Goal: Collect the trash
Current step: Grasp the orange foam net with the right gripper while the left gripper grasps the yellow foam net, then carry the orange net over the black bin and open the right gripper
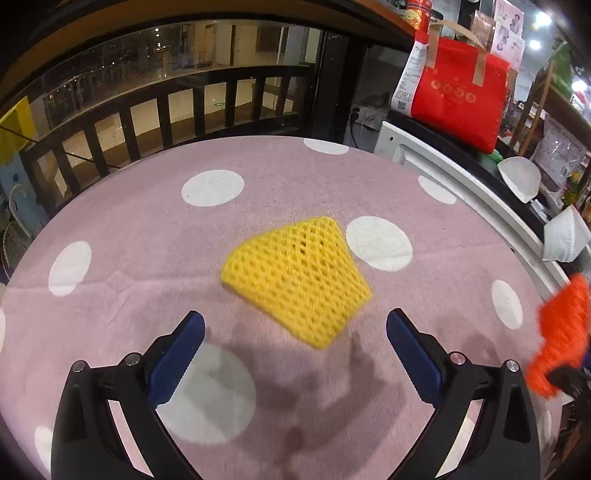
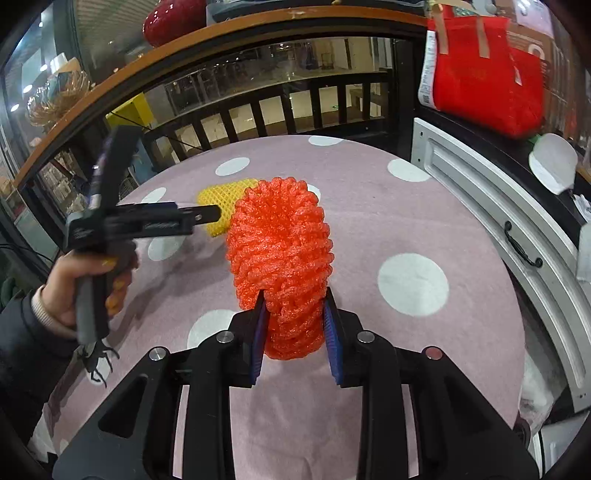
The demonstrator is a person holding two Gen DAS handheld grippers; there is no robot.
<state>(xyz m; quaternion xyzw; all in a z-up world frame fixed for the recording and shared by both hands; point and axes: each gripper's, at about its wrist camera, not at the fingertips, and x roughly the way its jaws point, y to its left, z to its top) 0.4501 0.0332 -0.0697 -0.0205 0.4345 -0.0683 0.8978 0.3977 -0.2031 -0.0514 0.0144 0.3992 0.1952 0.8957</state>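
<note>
Orange foam net [image 2: 282, 266] sits pinched between right jaws; left jaws gape before yellow net [image 1: 295, 277].

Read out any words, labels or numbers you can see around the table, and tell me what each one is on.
No text here can be read.
Red bag: gold round marks, too blurred.
White receipt taped to the bag: print and a code square, too small.
Posters behind the bag: too blurred.
Orange foam net and yellow foam net: no markings.
</note>
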